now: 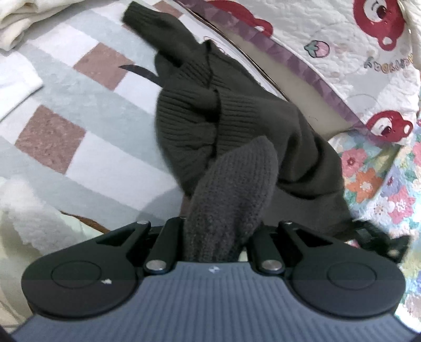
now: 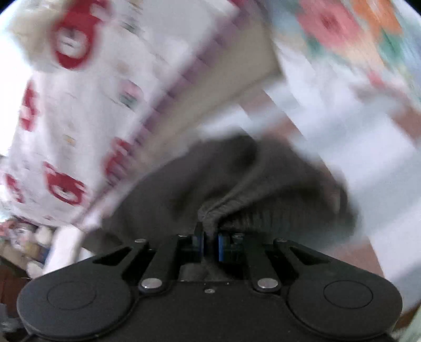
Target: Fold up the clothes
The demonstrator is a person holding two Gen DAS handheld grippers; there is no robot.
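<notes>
A dark olive knitted sweater (image 1: 236, 113) hangs bunched over a checked blanket (image 1: 86, 110), its ribbed cuff pointing to the upper left. My left gripper (image 1: 215, 236) is shut on a fold of the sweater, and grey knit bulges up between the jaws, hiding the fingertips. The right wrist view is motion-blurred. There the same dark sweater (image 2: 263, 184) spreads ahead, and my right gripper (image 2: 209, 243) is shut on a pinched ridge of its fabric between the blue pads (image 2: 222, 246).
A white quilt with red bear prints (image 1: 355, 47) and a purple border lies at the upper right. A floral quilt (image 1: 381, 184) is at the right. Cream folded cloth (image 1: 21, 21) sits at the top left, and a white fleecy fabric (image 1: 31, 210) at the lower left.
</notes>
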